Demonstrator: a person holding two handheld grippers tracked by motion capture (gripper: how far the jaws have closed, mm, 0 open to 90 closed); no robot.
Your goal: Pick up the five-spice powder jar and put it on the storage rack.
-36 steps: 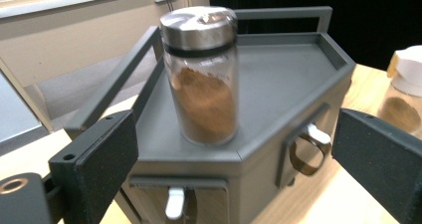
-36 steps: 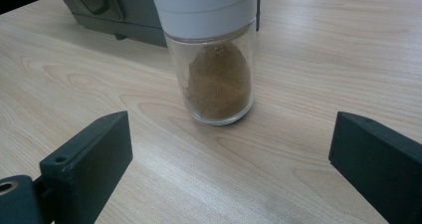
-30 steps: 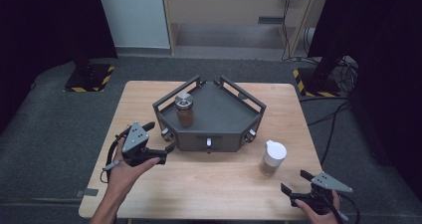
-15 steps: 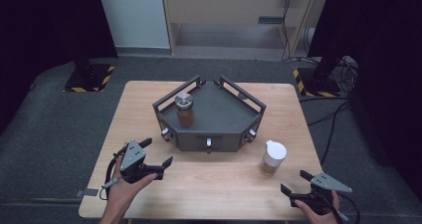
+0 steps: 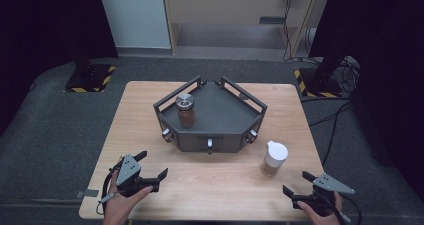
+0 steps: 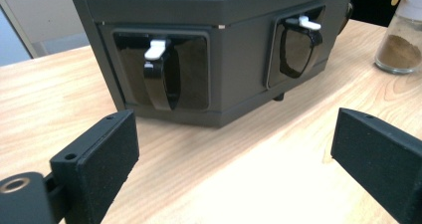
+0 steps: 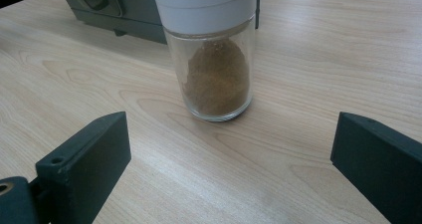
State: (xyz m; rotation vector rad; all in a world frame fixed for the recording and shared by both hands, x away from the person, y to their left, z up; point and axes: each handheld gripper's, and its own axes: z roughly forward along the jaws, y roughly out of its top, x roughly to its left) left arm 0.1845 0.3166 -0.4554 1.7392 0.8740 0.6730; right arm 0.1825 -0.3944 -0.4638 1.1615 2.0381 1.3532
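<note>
White-capped glass jar [image 5: 274, 158], brown powder inside, upright on counter [image 5: 225, 185] at lower right of frame, near right tool [image 5: 311, 194]. Both tools released; left tool [image 5: 142, 177] lower left. Jars: two; second, metal-lidded jar [image 5: 186, 110], on dark rack [image 5: 220, 120].

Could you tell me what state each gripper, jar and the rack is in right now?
Left gripper: open, empty, low over the table's near left part.
Right gripper: open, empty, facing the white-capped jar.
White-capped jar: upright on the table, capped, part full of brown powder.
Metal-lidded jar: upright on the rack, lidded, brown contents.
Rack: standing on the table, white-tipped taps on its front faces.
</note>
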